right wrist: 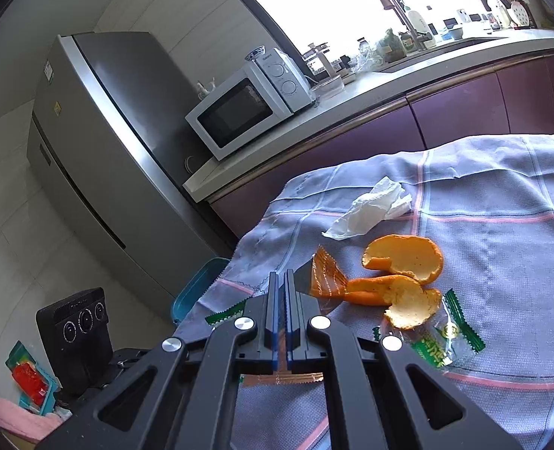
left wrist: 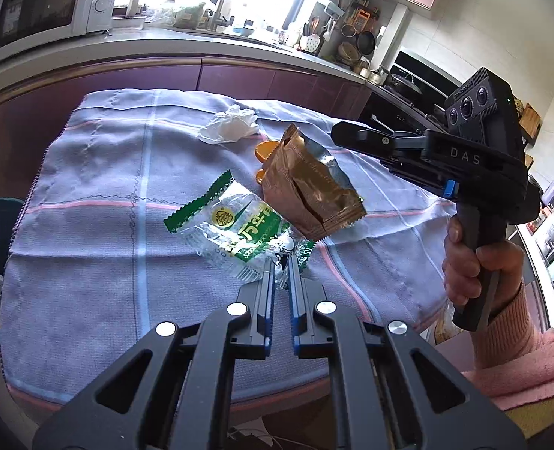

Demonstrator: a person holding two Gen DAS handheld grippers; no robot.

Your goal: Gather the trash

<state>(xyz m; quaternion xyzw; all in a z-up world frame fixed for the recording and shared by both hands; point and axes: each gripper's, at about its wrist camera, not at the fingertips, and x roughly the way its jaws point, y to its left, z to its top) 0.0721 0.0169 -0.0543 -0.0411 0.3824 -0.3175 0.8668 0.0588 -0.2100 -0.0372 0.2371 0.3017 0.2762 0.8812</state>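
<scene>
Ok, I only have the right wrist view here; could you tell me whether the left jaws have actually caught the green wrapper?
Observer: Yes, the left gripper is shut on the near edge of the green wrapper.
Operator: Thank you. And how does my brown wrapper hang?
Observer: The brown wrapper dangles from the right gripper, split open on one face and seemingly off the cloth.
Operator: What is at my handle?
Observer: A hand in a pink sleeve grips it.
</scene>
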